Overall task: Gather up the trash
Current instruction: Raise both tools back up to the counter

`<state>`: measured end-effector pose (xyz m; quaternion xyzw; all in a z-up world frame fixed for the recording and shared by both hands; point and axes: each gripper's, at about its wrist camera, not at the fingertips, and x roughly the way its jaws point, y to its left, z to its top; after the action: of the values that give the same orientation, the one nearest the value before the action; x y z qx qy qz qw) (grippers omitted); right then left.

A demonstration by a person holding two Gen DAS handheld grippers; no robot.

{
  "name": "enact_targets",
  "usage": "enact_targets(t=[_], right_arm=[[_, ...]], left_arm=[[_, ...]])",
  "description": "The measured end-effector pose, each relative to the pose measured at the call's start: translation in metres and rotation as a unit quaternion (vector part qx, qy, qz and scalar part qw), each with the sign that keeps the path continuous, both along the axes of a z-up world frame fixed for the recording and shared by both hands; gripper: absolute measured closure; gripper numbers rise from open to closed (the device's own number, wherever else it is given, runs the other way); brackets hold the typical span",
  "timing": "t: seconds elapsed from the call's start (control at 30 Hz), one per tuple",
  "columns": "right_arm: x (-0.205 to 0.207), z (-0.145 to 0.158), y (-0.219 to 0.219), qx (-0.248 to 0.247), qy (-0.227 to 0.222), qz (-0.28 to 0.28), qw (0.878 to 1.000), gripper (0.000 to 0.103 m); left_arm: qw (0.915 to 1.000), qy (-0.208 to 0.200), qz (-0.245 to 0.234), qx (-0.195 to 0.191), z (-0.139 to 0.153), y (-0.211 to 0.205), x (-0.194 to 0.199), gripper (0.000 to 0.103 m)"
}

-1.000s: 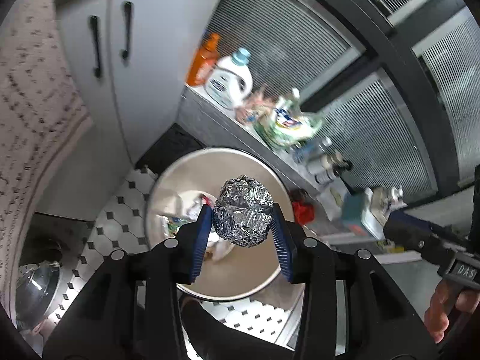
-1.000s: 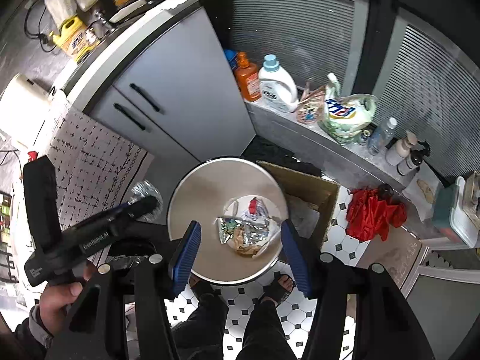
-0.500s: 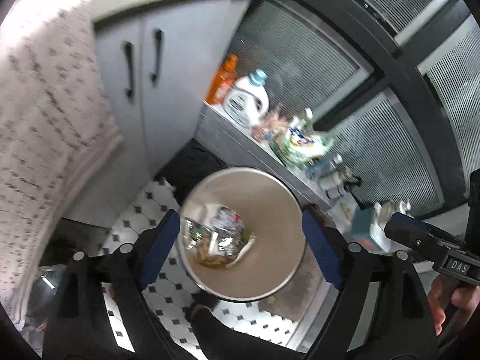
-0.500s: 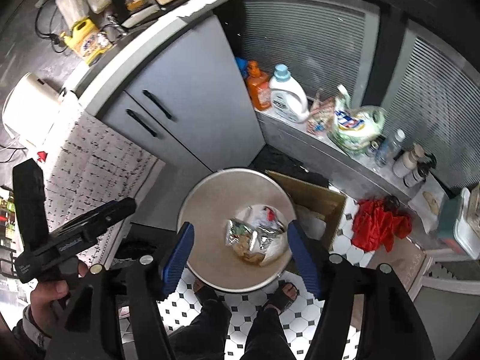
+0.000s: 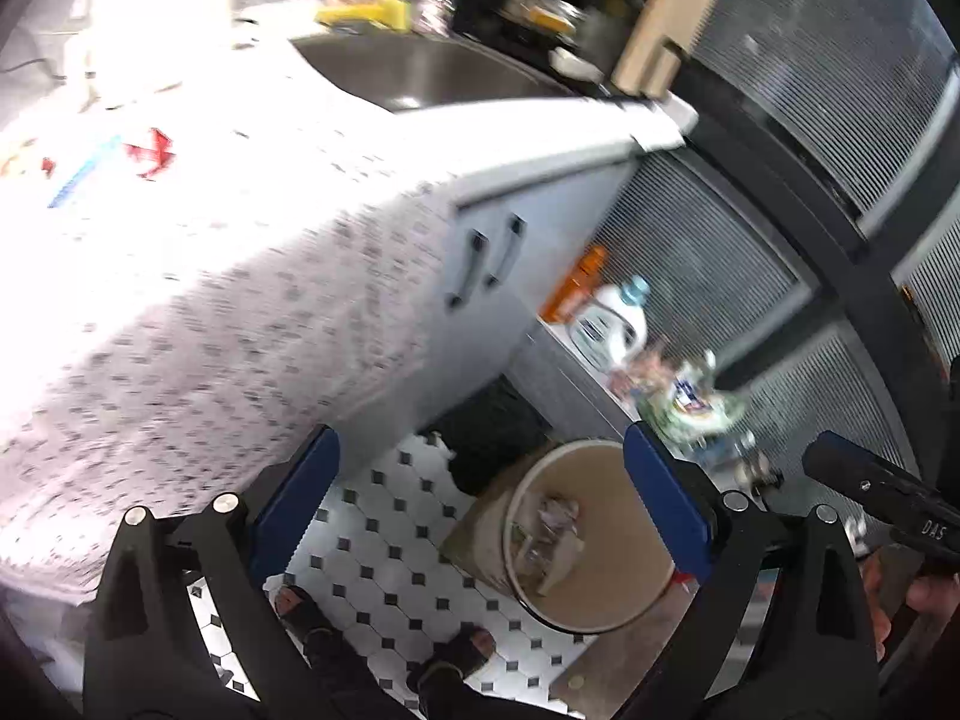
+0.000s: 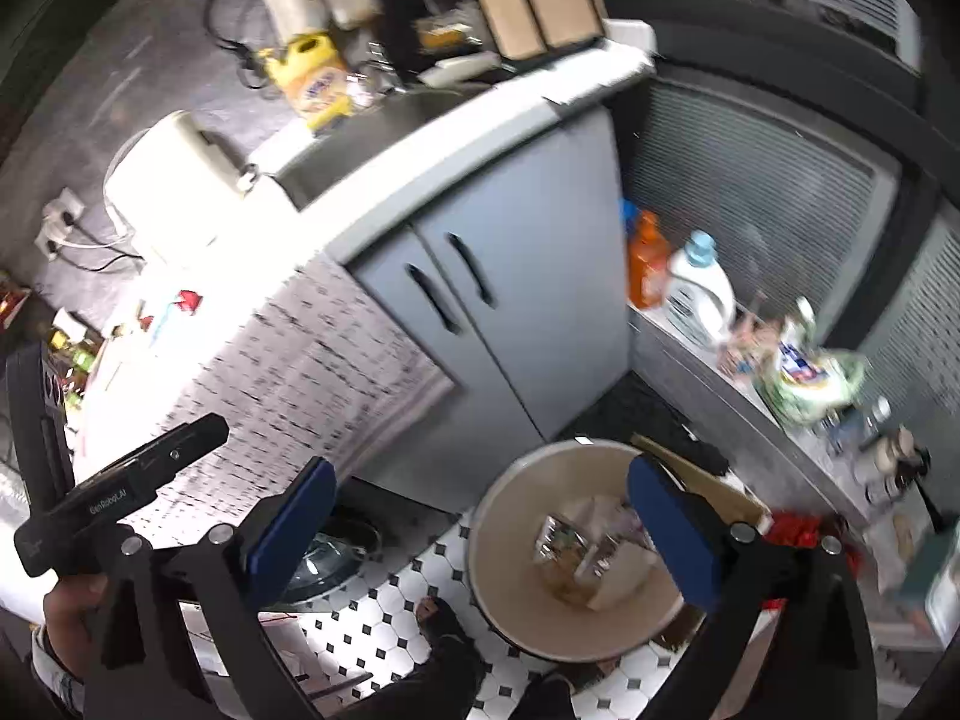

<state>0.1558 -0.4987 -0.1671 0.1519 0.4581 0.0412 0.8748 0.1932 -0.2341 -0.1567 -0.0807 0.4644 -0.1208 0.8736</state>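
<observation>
Gone from the left claw [image 5: 480, 498] is the crumpled foil ball it clenched a second ago; its blue pads now stand wide apart and are opening further, with nothing between them. Both views have also swung upward since then, so the tabletop [image 5: 252, 228] under its white patterned cloth, hardly seen before, now fills much of each picture. The right claw [image 6: 480, 528] is likewise released, its jaws spreading wider and empty, as they were earlier.

Trash [image 6: 576, 546], a heap of foil and crumpled wrappers, lies at the bottom of the round metal bin [image 5: 606, 600], which stands on the black-and-white tiled floor [image 5: 384, 546] below both claws. In the left view the bin sits beside the right pad; in the right view the right pad overlaps its rim. Whether the foil ball is among the heap cannot be made out through the blur.

Grey cabinet doors [image 6: 510, 324] with dark handles rise behind the bin. On a low ledge to the right stand an orange bottle [image 6: 648, 264] and a white detergent jug [image 6: 699, 294]. A sink [image 5: 420, 69] is set into the tabletop, with a yellow container [image 6: 312, 84] beside it. The person's sandalled feet [image 5: 384, 636] show on the tiles.
</observation>
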Motion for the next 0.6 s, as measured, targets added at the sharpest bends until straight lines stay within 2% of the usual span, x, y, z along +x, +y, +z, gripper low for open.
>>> enact_targets(t=[0.17, 0.4, 0.6], right_arm=[[0.018, 0.021, 0.036, -0.012, -0.034, 0.036, 0.999, 0.008], [0.045, 0.044, 0.099, -0.019, -0.078, 0.077, 0.994, 0.008], [0.069, 0.057, 0.157, -0.015, -0.1, 0.105, 0.989, 0.008]], left_arm=[[0.9979, -0.033, 0.055, 0.009, 0.021, 0.036, -0.01, 0.006], [0.9891, -0.064, 0.131, 0.02, 0.041, 0.105, -0.015, 0.006], [0.9828, -0.066, 0.171, 0.024, 0.046, 0.167, -0.006, 0.006]])
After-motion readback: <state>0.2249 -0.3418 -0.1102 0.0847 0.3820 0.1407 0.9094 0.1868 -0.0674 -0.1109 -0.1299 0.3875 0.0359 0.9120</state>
